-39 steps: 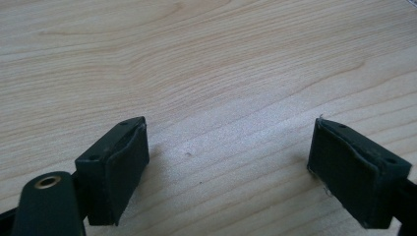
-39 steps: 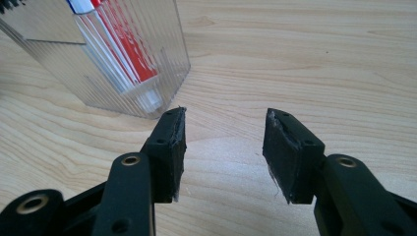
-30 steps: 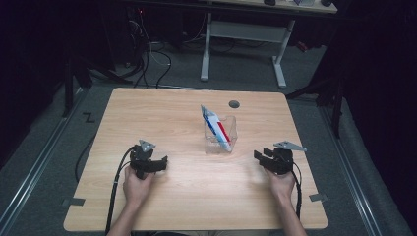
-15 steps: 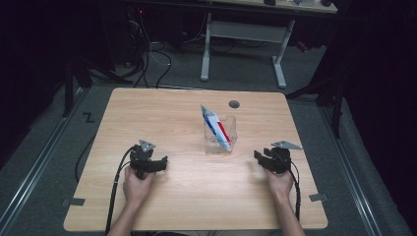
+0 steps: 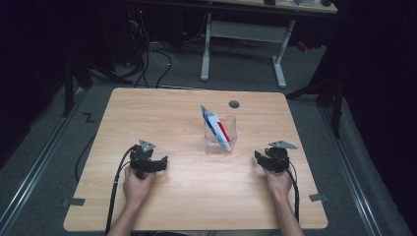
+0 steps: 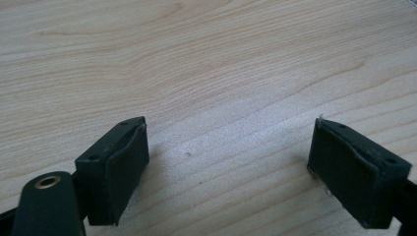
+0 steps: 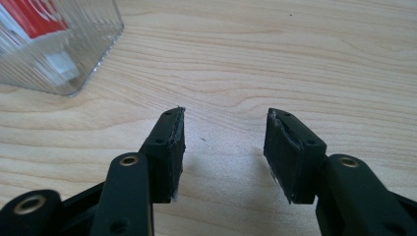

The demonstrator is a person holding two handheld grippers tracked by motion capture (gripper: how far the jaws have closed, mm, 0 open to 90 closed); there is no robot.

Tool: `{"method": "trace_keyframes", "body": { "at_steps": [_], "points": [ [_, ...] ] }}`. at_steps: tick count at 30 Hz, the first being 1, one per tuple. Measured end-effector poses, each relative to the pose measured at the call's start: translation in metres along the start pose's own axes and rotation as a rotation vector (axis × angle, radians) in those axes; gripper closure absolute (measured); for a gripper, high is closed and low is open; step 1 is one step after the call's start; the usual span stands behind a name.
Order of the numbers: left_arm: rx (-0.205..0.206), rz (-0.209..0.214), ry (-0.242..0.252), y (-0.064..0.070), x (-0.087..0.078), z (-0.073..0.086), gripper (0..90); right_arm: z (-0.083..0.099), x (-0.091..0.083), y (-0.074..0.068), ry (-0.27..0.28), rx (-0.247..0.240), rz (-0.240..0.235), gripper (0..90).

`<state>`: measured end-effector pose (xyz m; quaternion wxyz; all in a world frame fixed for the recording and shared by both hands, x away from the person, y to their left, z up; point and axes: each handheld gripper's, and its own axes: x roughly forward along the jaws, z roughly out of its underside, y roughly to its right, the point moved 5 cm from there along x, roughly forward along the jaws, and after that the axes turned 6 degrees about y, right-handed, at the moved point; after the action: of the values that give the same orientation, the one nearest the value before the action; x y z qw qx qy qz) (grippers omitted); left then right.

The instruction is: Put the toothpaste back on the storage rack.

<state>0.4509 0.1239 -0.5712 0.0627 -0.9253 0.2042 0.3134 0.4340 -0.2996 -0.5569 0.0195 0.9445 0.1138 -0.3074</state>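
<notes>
Clear ribbed container stands upright near the middle of the wooden table, holding a red, white and blue tube that leans and sticks out past the rim. Right gripper low on the tabletop, well right of the container, jaws parted moderately around bare wood. Left gripper well apart to the left, jaws spread wide, nothing between them.

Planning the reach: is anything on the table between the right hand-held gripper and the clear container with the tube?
Nothing visible. The right hand-held gripper, jaws open and empty, faces bare wooden table up to the clear container, which holds the tube.
</notes>
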Motion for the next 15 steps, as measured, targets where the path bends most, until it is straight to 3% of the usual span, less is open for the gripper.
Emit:
{"method": "trace_keyframes", "body": {
  "at_steps": [15],
  "points": [
    [0.000,0.000,0.000,0.0000,0.0000,0.0000,15.7,0.0032,0.0063,0.0023,-0.021,-0.010,0.025,49.8]
  ]
}}
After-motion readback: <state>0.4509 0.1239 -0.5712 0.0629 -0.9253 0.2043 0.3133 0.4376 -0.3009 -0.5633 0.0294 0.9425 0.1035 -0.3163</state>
